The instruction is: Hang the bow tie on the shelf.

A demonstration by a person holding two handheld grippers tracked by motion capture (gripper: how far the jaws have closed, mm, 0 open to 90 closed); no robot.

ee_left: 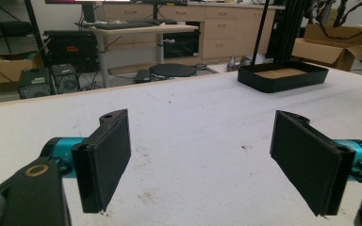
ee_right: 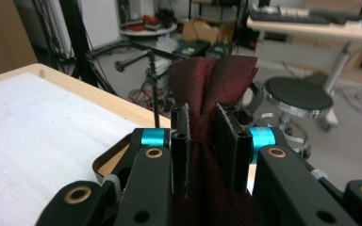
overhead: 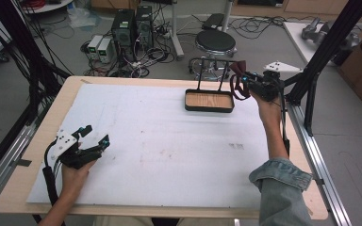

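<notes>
My right gripper (overhead: 246,77) is shut on a dark red cloth (overhead: 237,84), which it holds in the air just right of a black tray (overhead: 209,107) with a wooden floor at the table's far side. Seen from the right gripper view, the dark red cloth (ee_right: 212,82) is pinched between the two pads (ee_right: 181,146) and fans out above them, with the tray (ee_right: 104,162) below at the left. My left gripper (overhead: 94,134) stands open near the table's front left, low over the white mat, with nothing between its pads (ee_left: 104,157). From the left gripper view the tray (ee_left: 282,75) sits far off at the right.
A white mat (overhead: 160,141) covers most of the wooden table (overhead: 70,87). A thin black wire stand (overhead: 210,70) rises behind the tray. A round stool (overhead: 215,42), computer towers (overhead: 132,26) and cables lie on the floor beyond. Black frame posts (overhead: 325,47) stand at the right.
</notes>
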